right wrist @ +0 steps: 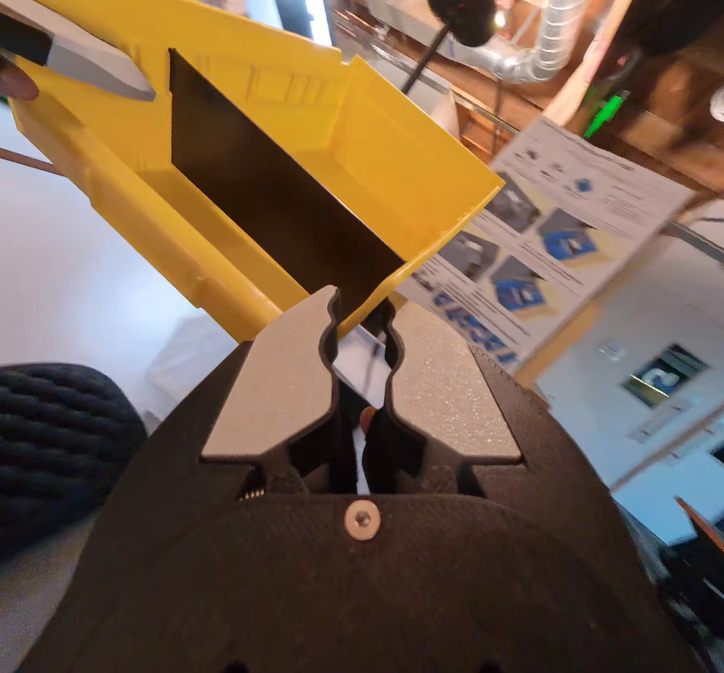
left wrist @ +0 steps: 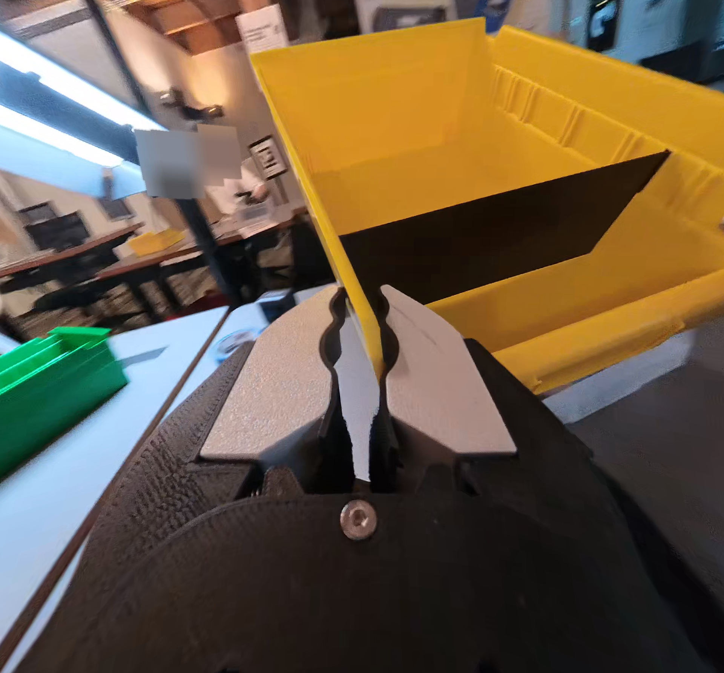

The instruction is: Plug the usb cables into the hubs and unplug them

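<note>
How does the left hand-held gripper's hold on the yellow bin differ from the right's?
The left hand-held gripper has its jaws nearly closed, pinching the yellow bin by an end wall. The right hand-held gripper has wider jaws, the wall against one finger only; a firm clamp is unclear. Both straddle wall edges at opposite ends.

yellow bin (left wrist: 411, 125), green bin (left wrist: 51, 376), white table (left wrist: 129, 419)

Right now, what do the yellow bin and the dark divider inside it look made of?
Yellow bin: likely moulded plastic, smooth with a slight sheen, ribbed along one wall. Black divider: a thin flat sheet, matte; plastic or card, cannot tell which.
</note>
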